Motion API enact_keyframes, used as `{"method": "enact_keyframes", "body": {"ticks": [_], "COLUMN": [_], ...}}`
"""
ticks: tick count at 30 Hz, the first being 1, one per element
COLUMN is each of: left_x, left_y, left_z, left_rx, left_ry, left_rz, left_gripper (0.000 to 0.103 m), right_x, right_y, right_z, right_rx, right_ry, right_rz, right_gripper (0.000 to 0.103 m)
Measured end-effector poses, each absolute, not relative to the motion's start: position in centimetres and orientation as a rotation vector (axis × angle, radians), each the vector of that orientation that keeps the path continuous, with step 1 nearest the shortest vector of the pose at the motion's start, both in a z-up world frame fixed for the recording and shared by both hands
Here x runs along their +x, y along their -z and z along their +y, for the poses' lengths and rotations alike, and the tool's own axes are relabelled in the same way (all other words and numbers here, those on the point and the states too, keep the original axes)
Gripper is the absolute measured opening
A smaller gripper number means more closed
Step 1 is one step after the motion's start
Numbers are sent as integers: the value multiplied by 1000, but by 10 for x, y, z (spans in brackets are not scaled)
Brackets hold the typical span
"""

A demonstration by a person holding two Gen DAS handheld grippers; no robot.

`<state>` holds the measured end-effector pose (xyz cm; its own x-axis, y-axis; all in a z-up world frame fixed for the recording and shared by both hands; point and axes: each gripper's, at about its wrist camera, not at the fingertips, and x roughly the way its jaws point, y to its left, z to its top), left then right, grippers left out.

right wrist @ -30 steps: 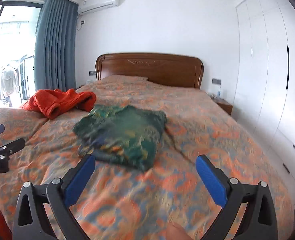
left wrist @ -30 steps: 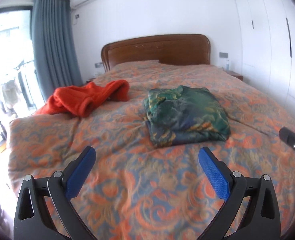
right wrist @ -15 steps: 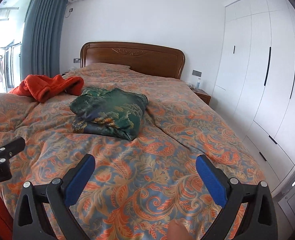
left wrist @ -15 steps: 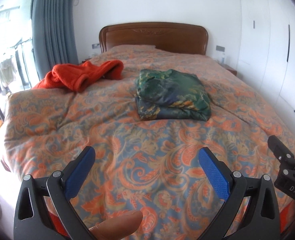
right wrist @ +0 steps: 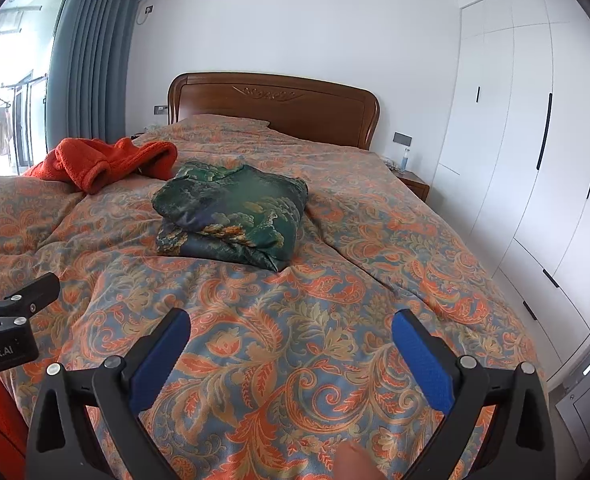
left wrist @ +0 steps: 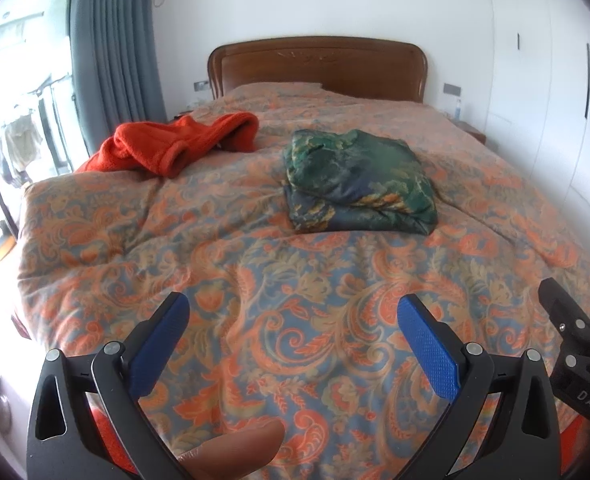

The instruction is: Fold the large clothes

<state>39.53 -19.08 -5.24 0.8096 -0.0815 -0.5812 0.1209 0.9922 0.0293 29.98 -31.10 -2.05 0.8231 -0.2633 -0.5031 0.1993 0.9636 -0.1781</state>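
Note:
A folded dark green patterned garment (left wrist: pixel 359 182) lies in the middle of the bed; it also shows in the right wrist view (right wrist: pixel 233 214). A crumpled orange-red fleece garment (left wrist: pixel 175 146) lies at the bed's left side, also in the right wrist view (right wrist: pixel 103 160). My left gripper (left wrist: pixel 293 320) is open and empty, held above the foot of the bed, well short of both garments. My right gripper (right wrist: pixel 291 334) is open and empty, beside the left one.
The bed has an orange and blue paisley duvet (left wrist: pixel 255 280) and a wooden headboard (right wrist: pixel 273 104). White wardrobes (right wrist: pixel 535 152) line the right wall, with a nightstand (right wrist: pixel 413 182) by the bed. A grey curtain (left wrist: pixel 111 52) and balcony door stand at the left.
Both grippers have pulled back from the folded green garment toward the foot of the bed, so the garments look farther away. Both stay open and empty.

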Motion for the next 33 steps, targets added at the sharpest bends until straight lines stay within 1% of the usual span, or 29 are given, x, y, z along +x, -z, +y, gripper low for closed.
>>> {"method": "enact_keyframes", "body": {"ticks": [16,33], "left_x": [392,387], "left_y": [42,36], "left_z": [-190,-184], "left_rx": [62,65], "left_ry": [107,114], "left_rz": [654,630], "left_gripper": [103,103], "right_x": [292,286], "right_y": [10,0], "right_z": [-303,-298], "right_rx": [-109,-102], "right_ry": [220,201], "right_rz": [542,533], "right_gripper": [102,102]}}
